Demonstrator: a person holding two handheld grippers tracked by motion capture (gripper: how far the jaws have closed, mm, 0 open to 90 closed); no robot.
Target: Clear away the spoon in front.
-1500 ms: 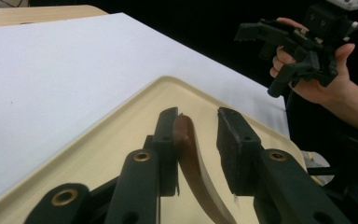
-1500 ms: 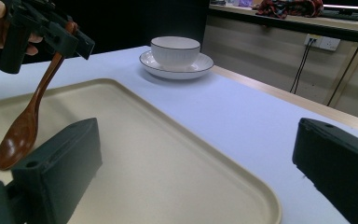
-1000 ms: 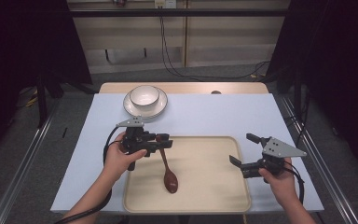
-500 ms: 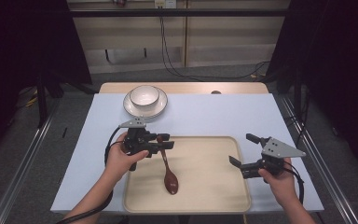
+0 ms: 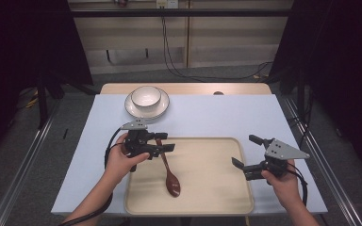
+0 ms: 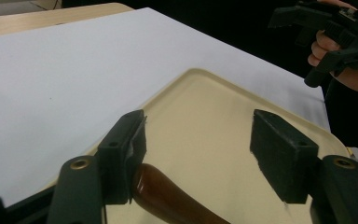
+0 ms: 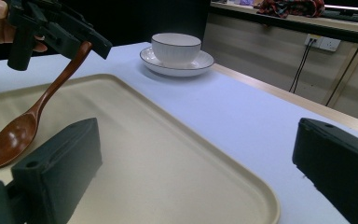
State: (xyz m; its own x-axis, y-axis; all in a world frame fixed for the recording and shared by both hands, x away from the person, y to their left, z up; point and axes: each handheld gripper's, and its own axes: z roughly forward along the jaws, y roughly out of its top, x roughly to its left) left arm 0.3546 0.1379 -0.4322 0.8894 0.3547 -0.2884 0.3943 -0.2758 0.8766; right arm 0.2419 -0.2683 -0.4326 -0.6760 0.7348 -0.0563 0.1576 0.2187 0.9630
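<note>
left claw (image 5: 162, 148) sits over the near-left corner of the tray (image 5: 217, 197). its jaws have just been opening and now stand apart, with the handle end of the wooden spoon (image 5: 168, 175) between them. in the left gripper view the handle (image 6: 168, 200) lies against the inner face of one pad while the other pad stands well off it, so nothing pinches it now; reads as a release rather than a grasp.

spoon: bowl end down on the tray floor, handle rising at a slant toward the left claw. in the right gripper view the handle (image 7: 56, 79) leans up against the underside of that claw (image 7: 74, 39), which looks to be what props it tilted. judgement: once the claw draws off, the handle drops and the spoon lies flat inside the tray.

right claw (image 5: 245, 168) hovers over the tray's right edge, jaws wide, nothing between them. it points inward toward the spoon, as if parked out of the way or waiting its turn.

white bowl (image 5: 145, 96) stands upright on its saucer (image 5: 162, 107) at the far side of the pale blue surface (image 5: 217, 115), well apart from tray and both claws. untouched, likely staged for another step.

risk, as judged: the handle could snag on the pad it touches and drag the spoon when the claw lifts.
</note>
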